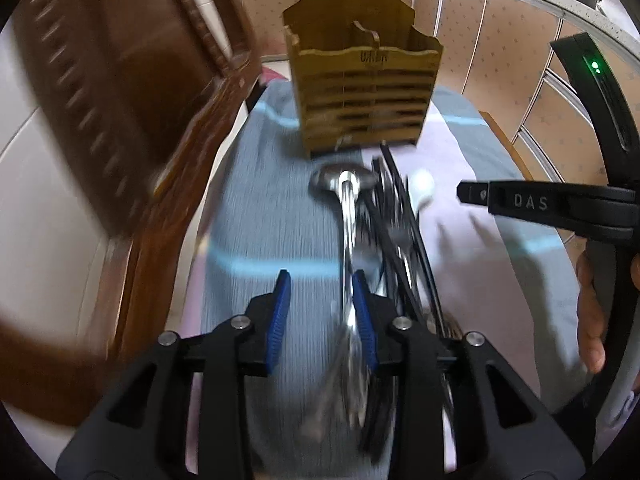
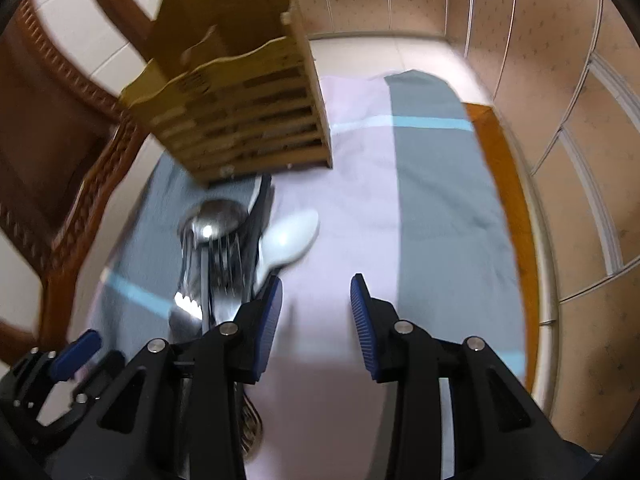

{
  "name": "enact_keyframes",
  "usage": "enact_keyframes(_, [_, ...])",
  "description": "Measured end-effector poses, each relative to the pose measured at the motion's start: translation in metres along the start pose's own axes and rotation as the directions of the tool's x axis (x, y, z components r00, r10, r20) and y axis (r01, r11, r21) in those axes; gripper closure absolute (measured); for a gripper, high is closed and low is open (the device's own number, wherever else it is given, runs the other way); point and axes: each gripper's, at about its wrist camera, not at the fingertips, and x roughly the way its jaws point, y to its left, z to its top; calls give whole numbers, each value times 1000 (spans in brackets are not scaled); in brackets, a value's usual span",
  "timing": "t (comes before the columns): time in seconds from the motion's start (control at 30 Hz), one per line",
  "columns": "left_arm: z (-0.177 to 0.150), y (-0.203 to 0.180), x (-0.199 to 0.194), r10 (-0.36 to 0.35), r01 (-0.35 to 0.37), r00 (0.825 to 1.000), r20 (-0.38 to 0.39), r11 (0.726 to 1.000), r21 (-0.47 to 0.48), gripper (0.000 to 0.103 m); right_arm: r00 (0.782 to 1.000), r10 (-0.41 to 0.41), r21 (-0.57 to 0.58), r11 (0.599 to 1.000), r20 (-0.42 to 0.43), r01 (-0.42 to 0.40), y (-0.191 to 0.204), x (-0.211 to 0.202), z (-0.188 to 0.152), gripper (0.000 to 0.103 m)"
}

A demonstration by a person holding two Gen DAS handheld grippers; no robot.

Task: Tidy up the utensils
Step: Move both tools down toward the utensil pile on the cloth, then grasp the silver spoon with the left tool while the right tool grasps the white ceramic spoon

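Steel: my left gripper (image 1: 322, 312), jaws apart, empty, straddles the shiny steel ladle (image 1: 347, 216) mid-cloth.
Right gripper (image 2: 316, 320): parted, empty.
Risk: I'd snag tangled black utensils (image 1: 396, 216) before the slatted wooden holder (image 1: 362, 92).

You held both grippers angled downward: your left gripper (image 1: 322, 314) and right gripper (image 2: 316, 318) each had jaws apart, gripping nothing.

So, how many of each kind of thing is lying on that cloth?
Wooden holder: 1
Metal ladle: 1
White spoon: 1
Fork: 1 seen clearly
Black sticks: too blurred to count
Total: 4 countable
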Motion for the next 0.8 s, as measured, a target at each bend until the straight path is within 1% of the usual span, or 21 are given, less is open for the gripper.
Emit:
enact_keyframes(0.07, [19, 1, 16, -4, 4, 1000, -6, 1000, -3, 54, 998, 49, 34, 998, -32, -48, -5, 11, 11, 61])
enact_keyframes(0.13, [35, 3, 31, -40, 40, 999, -22, 999, -17, 52, 996, 67, 39, 997, -54, -65, -7, 18, 18, 61])
enact_keyframes(0.23, [58, 3, 61, -88, 85, 993, -77, 996, -41, 51, 995, 82, 53, 995, -63, -79, -14, 24, 24, 61])
enact_keyframes(0.27, [63, 3, 68, -102, 98, 991, -88, 994, -44, 46, 995, 81, 61, 995, -59, -77, -17, 24, 25, 61])
enact_keyframes(0.33, [71, 2, 83, -102, 97, 988, -113, 994, -49, 39, 996, 76, 66, 995, -56, -72, -23, 25, 27, 61])
enact_keyframes(0.37, [75, 2, 90, -106, 100, 987, -123, 994, -53, 37, 996, 73, 69, 995, -55, -69, -26, 26, 28, 61])
enact_keyframes(0.4, [78, 2, 95, -116, 109, 984, -132, 992, -61, 37, 996, 69, 72, 995, -54, -65, -29, 27, 27, 61])
enact_keyframes(0.5, [83, 4, 113, -181, 163, 969, -167, 980, -114, 36, 997, 60, 85, 995, -48, -56, -36, 28, 27, 59])
enact_keyframes(0.57, [86, 7, 122, -216, 189, 960, -177, 969, -157, 40, 998, 53, 83, 995, -42, -49, -37, 30, 28, 59])
enact_keyframes(0.6, [87, 8, 124, -221, 191, 959, -177, 967, -171, 42, 998, 45, 78, 996, -37, -42, -37, 30, 28, 58])
enact_keyframes(0.7, [89, 14, 120, -253, 216, 956, -151, 950, -223, 53, 999, 22, 66, 998, -24, -20, -37, 27, 25, 56])
enact_keyframes(0.77, [90, 19, 113, -268, 235, 956, -115, 942, -241, 66, 999, 21, 64, 998, -27, -19, -36, 27, 24, 56])
enact_keyframes(0.8, [90, 20, 110, -279, 247, 955, -102, 937, -248, 69, 999, 26, 66, 998, -33, -24, -37, 29, 23, 56])
